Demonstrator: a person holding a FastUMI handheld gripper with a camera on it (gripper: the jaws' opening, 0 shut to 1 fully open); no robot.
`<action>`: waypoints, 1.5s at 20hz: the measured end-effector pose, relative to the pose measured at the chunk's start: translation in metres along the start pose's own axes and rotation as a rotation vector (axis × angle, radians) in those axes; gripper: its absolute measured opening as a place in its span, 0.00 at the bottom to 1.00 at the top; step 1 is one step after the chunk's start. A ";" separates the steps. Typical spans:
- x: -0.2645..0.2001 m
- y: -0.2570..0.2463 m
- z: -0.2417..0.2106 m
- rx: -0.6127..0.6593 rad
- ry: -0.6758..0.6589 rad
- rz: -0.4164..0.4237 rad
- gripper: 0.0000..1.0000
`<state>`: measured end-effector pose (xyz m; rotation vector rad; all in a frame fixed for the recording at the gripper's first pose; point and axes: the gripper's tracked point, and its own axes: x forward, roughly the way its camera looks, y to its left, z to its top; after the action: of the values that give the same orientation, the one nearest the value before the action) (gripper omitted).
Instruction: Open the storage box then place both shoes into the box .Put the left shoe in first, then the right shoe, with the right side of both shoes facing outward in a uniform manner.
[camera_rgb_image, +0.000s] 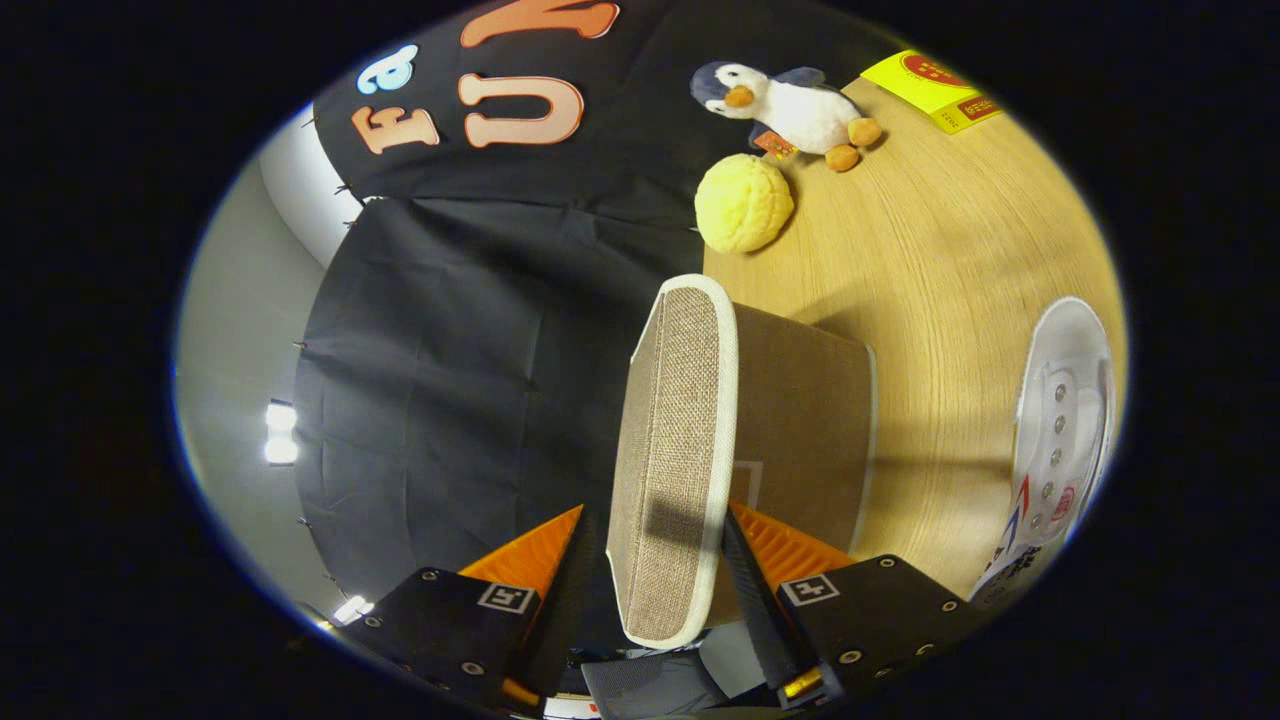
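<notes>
Fingers (680, 565) of the gripper (655, 560) flank the storage box's lid (672, 460).

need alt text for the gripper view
The gripper holds the beige woven lid of the storage box between its fingers. Beyond lie a yellow ball, plush penguin and white shoe.

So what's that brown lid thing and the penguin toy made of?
The brown box lid with white trim, between the gripper fingers, looks like coarse woven fabric: a visible weave, matte. The grey-and-white penguin toy on the wooden table seems soft plush, fuzzy.
</notes>
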<state>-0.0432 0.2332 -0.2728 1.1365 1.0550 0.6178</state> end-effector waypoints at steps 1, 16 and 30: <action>0.000 0.003 -0.003 0.011 0.008 0.012 0.74; 0.032 0.129 0.013 -0.120 -0.059 0.129 0.18; 0.150 0.202 -0.025 -0.239 0.050 0.085 0.14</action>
<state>0.0168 0.4383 -0.1377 0.9646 0.9507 0.8206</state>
